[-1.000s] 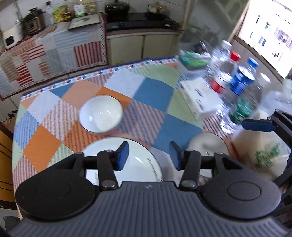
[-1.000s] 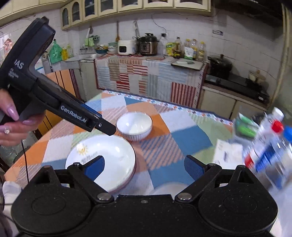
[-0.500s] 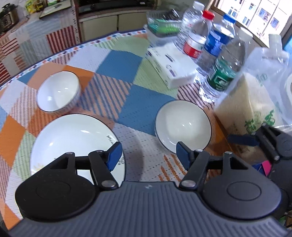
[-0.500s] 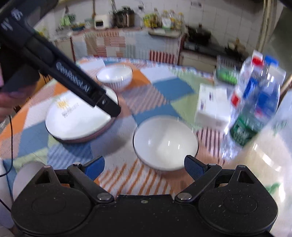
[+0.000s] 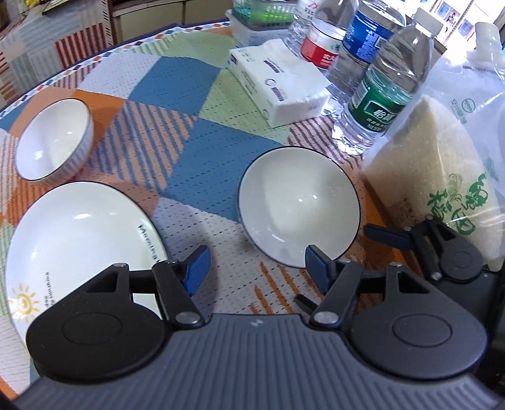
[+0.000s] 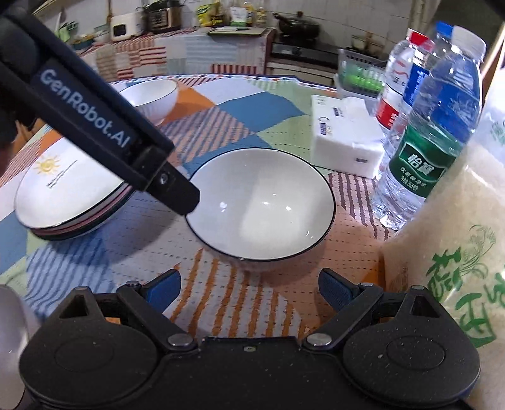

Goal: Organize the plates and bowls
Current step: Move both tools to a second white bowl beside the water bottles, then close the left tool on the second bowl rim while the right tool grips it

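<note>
A white bowl with a dark rim [image 5: 298, 205] [image 6: 262, 202] stands upright on the patchwork tablecloth. My left gripper [image 5: 257, 268] hovers just before its near-left rim, open and empty. My right gripper [image 6: 249, 288] is open wide, low in front of the same bowl with nothing between its fingers; one blue fingertip [image 5: 386, 236] shows at the bowl's right in the left wrist view. A large white plate with a sun logo [image 5: 79, 246] [image 6: 63, 189] lies to the left. A ribbed white bowl [image 5: 53, 140] [image 6: 151, 97] sits beyond it.
A bag of rice [image 5: 442, 176] [image 6: 448, 239] stands close on the right. Several water bottles [image 5: 385, 94] [image 6: 423, 151] and a tissue pack [image 5: 281, 85] [image 6: 344, 138] are behind the bowl. A clear box [image 5: 258, 15] sits at the far edge.
Both grippers have come down toward the table and the dark-rimmed bowl now looms close ahead. The left jaws stand wider than a second ago.
</note>
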The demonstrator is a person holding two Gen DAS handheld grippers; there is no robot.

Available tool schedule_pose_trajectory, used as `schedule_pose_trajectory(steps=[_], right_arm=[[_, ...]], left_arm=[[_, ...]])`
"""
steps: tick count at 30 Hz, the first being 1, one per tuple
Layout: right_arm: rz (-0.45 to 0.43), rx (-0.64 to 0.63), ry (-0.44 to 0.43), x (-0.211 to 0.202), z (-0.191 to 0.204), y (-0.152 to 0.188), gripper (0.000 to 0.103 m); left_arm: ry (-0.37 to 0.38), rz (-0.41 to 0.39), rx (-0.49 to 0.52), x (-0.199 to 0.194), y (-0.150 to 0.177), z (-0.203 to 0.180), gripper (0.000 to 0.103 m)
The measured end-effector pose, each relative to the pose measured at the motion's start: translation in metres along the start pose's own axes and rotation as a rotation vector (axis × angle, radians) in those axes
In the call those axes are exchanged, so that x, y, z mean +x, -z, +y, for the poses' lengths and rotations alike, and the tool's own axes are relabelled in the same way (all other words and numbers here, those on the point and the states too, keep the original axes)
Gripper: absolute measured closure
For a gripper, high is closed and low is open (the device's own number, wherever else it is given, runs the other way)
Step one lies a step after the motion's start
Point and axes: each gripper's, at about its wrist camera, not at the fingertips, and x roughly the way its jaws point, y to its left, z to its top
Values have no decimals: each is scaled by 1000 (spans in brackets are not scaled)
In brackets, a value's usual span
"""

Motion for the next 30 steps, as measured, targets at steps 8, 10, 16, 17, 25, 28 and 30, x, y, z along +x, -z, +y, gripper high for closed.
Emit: schedule_pose_trajectory(steps=[8,10,16,17,25,28,30], right_arm=[[-36,6,16,14,0,-2,8],[-47,13,16,16,-1,-2,8],[-72,52,-3,32,-8,-2,8],[-73,50,-10,36,-9,-2,7],[-69,31,-10,46,-2,-1,12],[-69,25,-33,42,-2,0,14],[-84,20,-47,38,-3,1,14]], left_arm=[[-1,4,-5,22,-3,-5,59],[-10,4,-7,28,-4,-5,63],[-22,16,-70,49,-6,4,82],[-14,11,-98,51,-6,7,82],[35,4,-150,56,-5,15,89],[26,22,-118,48,-2,12,88],[28,26,-116,40,0,12,88]])
